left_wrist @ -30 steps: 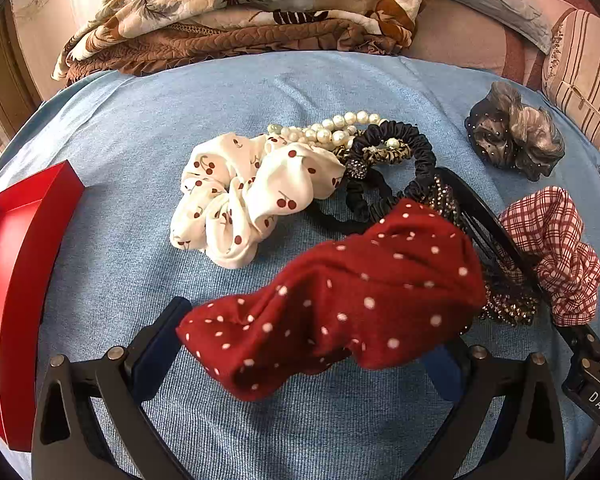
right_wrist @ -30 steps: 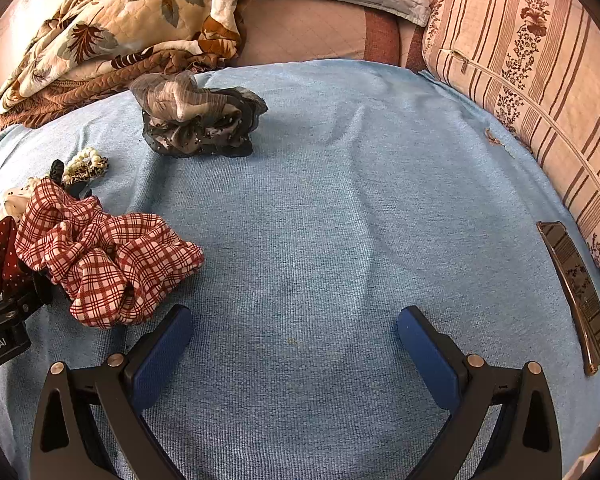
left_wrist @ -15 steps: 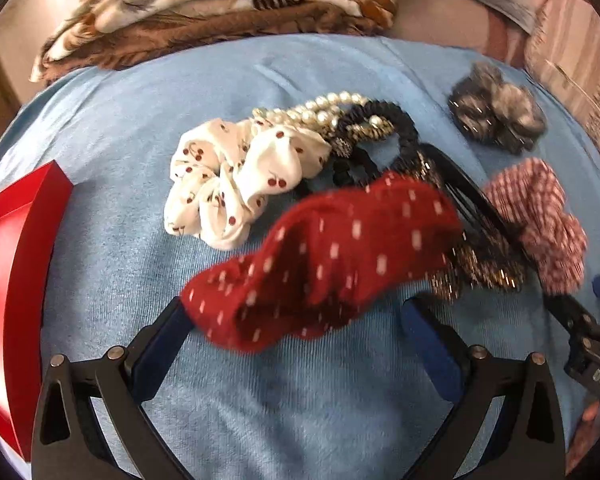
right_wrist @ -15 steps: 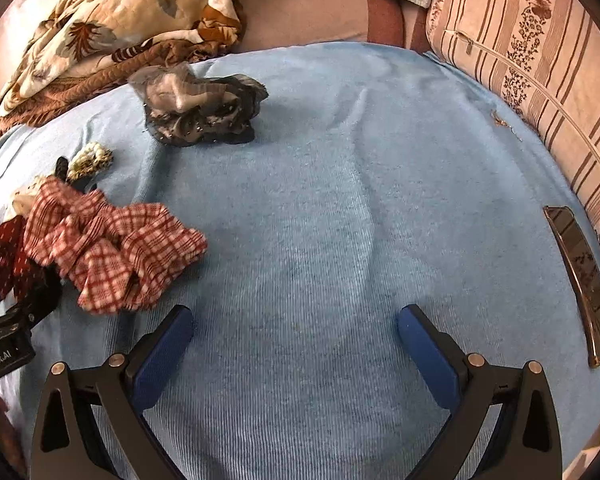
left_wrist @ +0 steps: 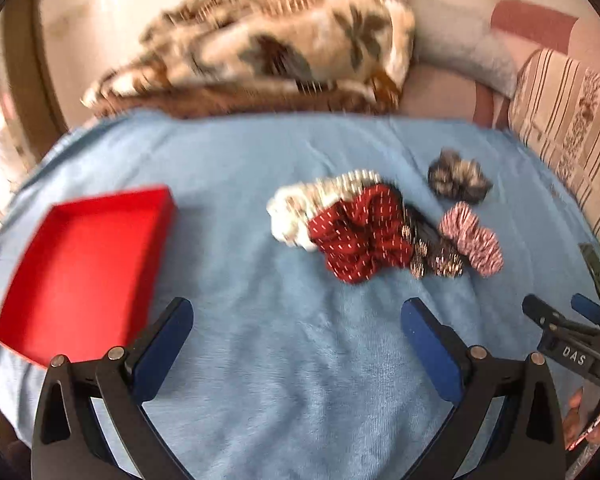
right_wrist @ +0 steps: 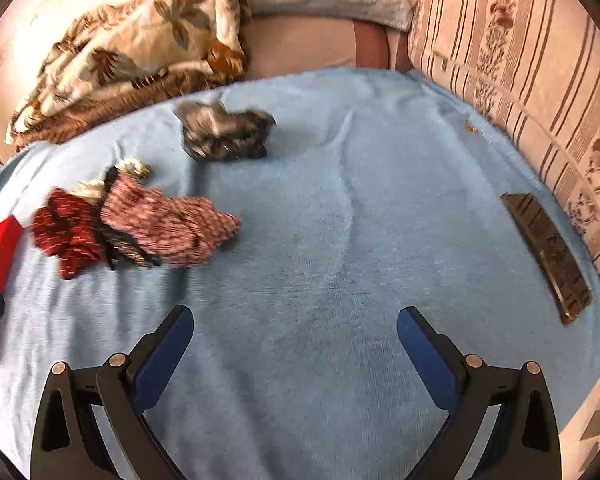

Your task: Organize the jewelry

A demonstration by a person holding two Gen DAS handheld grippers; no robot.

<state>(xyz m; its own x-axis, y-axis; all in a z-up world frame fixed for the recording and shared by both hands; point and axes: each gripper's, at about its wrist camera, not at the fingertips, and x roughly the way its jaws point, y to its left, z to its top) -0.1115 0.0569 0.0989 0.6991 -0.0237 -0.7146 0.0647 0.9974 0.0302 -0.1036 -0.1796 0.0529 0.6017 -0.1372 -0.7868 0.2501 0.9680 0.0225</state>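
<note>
Several hair pieces lie heaped on the blue cloth, and none has reached the red tray to my left, so I judge the sorting barely started. The red dotted scrunchie sits on top of the heap, touching a white scrunchie behind it and a string of pearls at the back. A dark beaded piece pokes out on its right, too blurred to say what it is. The plaid scrunchie rests just beside that, and a grey scrunchie lies apart, farther back.

My left gripper hangs above bare cloth short of the heap, jaws spread wide and holding nothing. My right gripper is likewise spread and empty over bare cloth, with the plaid scrunchie off to its left and a dark flat case near the striped cushion.

The scrunchies look light, soft and squashy; I expect a pinch across one bunched fold would hold. The risk, I think, is tangling: the dotted one overlaps the beaded piece, so lifting it may drag that along. I would grip its near left lobe, away from the beads. Pearls would likely be slippery and need a firmer pinch.
</note>
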